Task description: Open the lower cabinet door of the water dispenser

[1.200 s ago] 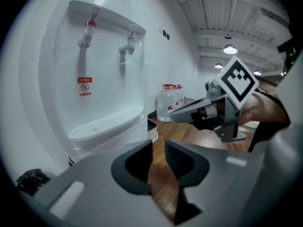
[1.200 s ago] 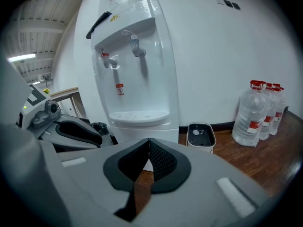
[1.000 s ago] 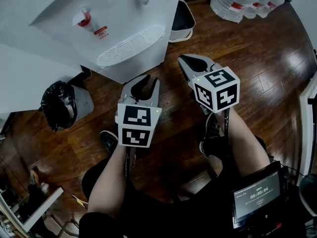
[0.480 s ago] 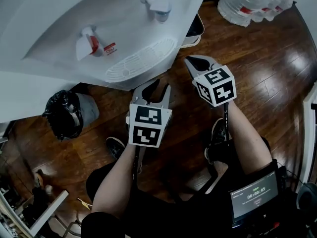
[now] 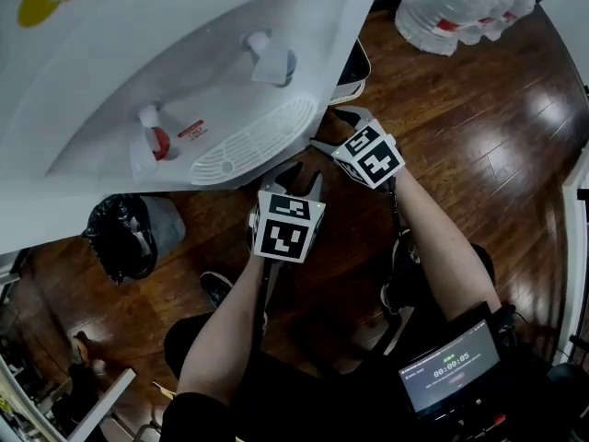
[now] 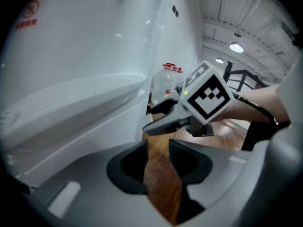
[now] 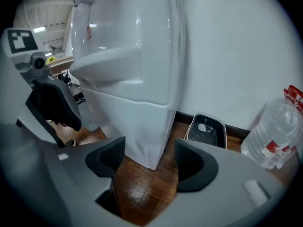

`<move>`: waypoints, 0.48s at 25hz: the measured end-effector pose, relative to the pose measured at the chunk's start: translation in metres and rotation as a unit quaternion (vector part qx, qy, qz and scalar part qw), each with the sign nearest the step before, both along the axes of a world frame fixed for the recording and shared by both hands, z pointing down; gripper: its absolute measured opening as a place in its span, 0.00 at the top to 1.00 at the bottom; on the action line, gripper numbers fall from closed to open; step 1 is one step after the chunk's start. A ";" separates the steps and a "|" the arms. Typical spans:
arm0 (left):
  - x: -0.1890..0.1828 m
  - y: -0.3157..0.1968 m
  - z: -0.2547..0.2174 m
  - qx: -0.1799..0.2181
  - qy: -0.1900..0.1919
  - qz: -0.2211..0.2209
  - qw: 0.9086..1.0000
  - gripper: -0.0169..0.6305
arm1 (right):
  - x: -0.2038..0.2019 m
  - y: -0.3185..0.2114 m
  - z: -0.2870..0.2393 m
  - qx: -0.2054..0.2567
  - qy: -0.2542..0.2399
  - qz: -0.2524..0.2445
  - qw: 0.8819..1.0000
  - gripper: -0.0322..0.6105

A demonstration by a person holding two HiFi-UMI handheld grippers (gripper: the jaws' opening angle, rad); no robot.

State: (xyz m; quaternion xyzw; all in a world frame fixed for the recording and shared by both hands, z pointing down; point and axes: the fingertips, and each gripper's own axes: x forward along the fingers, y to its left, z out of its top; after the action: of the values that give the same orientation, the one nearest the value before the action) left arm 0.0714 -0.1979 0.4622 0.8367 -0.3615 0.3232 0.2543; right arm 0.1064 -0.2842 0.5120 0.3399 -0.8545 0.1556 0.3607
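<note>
- My right tool (image 7: 149,150) is open. Its jaws have just been opening and hold nothing; between them I see only the wooden floor (image 7: 137,188).
- My left tool (image 6: 157,149) is also open, by a narrower gap, and it is empty too.
- The water dispenser (image 5: 184,81) stands on the floor straight ahead of me. Its lower cabinet door (image 7: 132,126) is the upright white front under the drip tray (image 5: 253,141), whose overhang hides the door in the head view.
- From the right tool the door lies ahead and a little to the left. It is taller than it is wide, and its right edge runs down to the bottom corner.
- I judge the right tool to be nearer that edge, with the left tool beside it at the tray's front.
- I can see no handle, and I cannot tell which side is hinged.
</note>
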 end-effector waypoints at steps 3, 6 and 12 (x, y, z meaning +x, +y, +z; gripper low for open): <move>0.005 -0.001 0.010 -0.013 -0.004 0.002 1.000 0.73 | -0.001 -0.001 0.028 -0.010 0.032 -0.025 0.999 0.32; 0.005 0.001 0.017 -0.020 -0.012 0.009 1.000 0.73 | -0.010 -0.002 0.046 -0.021 0.039 -0.040 0.998 0.26; 0.003 0.004 0.023 -0.047 -0.005 0.003 0.999 0.73 | -0.038 -0.018 0.051 0.005 0.023 -0.041 0.999 0.26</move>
State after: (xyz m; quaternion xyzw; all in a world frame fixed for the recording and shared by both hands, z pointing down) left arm 0.0740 -0.1942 0.4852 0.8233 -0.3446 0.3446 0.2911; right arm 0.0683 -0.3019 0.5632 0.3093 -0.8601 0.1290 0.3847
